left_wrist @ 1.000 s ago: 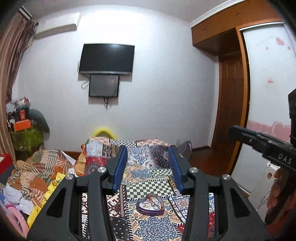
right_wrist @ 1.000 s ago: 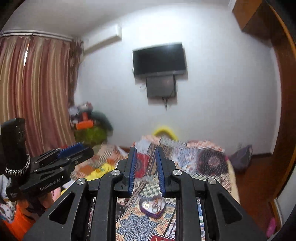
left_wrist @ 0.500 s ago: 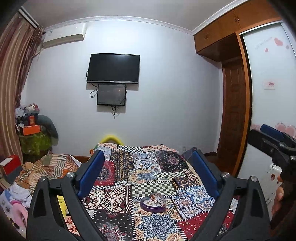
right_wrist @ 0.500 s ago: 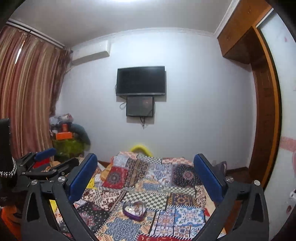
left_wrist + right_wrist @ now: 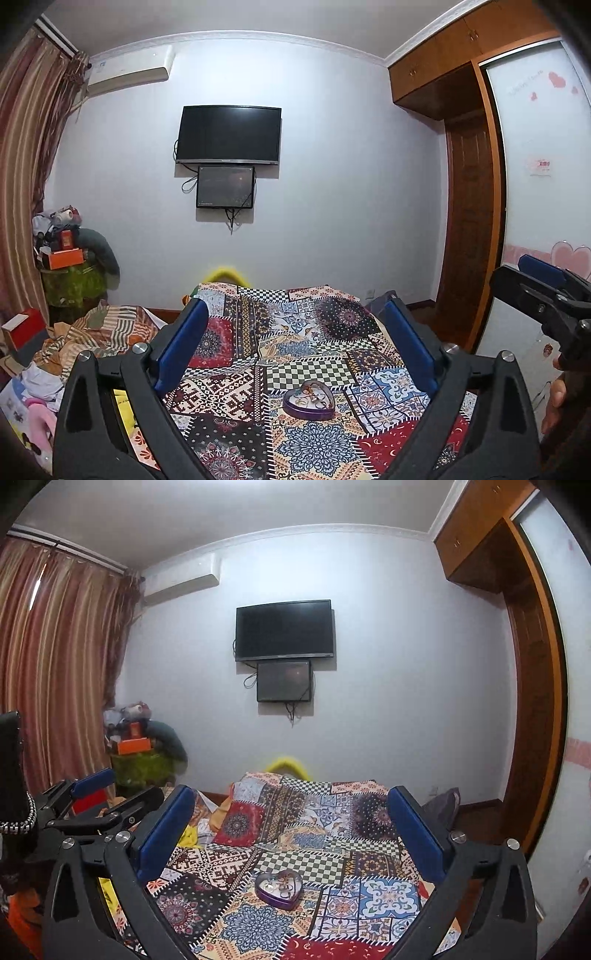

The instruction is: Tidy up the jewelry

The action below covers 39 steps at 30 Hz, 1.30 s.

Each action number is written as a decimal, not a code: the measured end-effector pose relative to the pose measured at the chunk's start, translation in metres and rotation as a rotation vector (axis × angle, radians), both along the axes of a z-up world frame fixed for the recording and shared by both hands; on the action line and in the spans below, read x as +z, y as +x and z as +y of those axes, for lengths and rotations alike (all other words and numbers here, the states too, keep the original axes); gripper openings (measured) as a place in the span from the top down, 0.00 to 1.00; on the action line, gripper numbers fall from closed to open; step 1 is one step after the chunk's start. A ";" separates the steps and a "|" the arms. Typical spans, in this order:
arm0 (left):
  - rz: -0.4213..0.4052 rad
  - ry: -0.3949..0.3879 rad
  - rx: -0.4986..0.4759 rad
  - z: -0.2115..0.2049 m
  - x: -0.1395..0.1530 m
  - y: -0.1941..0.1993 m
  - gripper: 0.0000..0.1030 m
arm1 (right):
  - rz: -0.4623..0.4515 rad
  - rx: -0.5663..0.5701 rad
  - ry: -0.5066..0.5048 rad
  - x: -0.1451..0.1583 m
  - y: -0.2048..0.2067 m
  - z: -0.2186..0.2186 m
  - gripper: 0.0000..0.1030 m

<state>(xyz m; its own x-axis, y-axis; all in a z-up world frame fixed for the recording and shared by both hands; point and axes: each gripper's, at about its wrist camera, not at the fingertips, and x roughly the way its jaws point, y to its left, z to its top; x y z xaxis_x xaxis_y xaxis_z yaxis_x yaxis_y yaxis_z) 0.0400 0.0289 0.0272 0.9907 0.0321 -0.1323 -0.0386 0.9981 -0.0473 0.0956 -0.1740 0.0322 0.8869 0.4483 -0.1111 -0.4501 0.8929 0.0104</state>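
A purple heart-shaped box [image 5: 309, 400] holding small rings and jewelry sits open on the patchwork bedspread [image 5: 295, 343]. It also shows in the right wrist view [image 5: 279, 885]. My left gripper [image 5: 295, 317] is wide open and empty, held above and short of the box. My right gripper [image 5: 291, 803] is also wide open and empty, at about the same height. Each gripper shows at the edge of the other's view: the right one [image 5: 546, 295] and the left one [image 5: 99, 797].
The bed runs toward a white wall with a TV [image 5: 229, 134] and a smaller screen under it. Piled clothes [image 5: 92, 332] and a cluttered stand [image 5: 70, 266] are left of the bed. A wooden wardrobe and sliding door [image 5: 532, 221] are on the right.
Both grippers opened from nearly closed to wide open. Both views tilted up slightly and steadied; the box sits in the same place on the bed.
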 end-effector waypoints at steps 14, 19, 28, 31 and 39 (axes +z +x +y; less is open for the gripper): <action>0.011 0.017 -0.003 -0.003 -0.005 0.003 0.06 | 0.045 -0.002 -0.011 -0.007 0.002 0.002 0.00; 0.016 0.012 -0.009 -0.003 -0.005 0.005 0.06 | 0.048 -0.001 -0.010 -0.006 0.002 0.000 0.00; 0.010 0.011 -0.014 -0.003 -0.004 0.006 0.06 | 0.056 -0.004 -0.011 -0.004 0.004 0.000 0.00; 0.013 0.008 -0.015 -0.002 -0.004 0.007 0.06 | 0.055 -0.003 -0.010 -0.004 0.004 0.000 0.00; 0.023 -0.003 -0.016 0.003 -0.005 0.012 0.06 | 0.067 -0.002 -0.012 -0.004 0.005 0.001 0.00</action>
<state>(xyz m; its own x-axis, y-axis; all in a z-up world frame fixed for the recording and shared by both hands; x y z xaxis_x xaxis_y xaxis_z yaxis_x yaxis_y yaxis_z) 0.0516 0.0319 0.0220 0.9877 0.0154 -0.1556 -0.0234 0.9985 -0.0497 0.1007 -0.1725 0.0279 0.8782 0.4452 -0.1752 -0.4472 0.8939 0.0297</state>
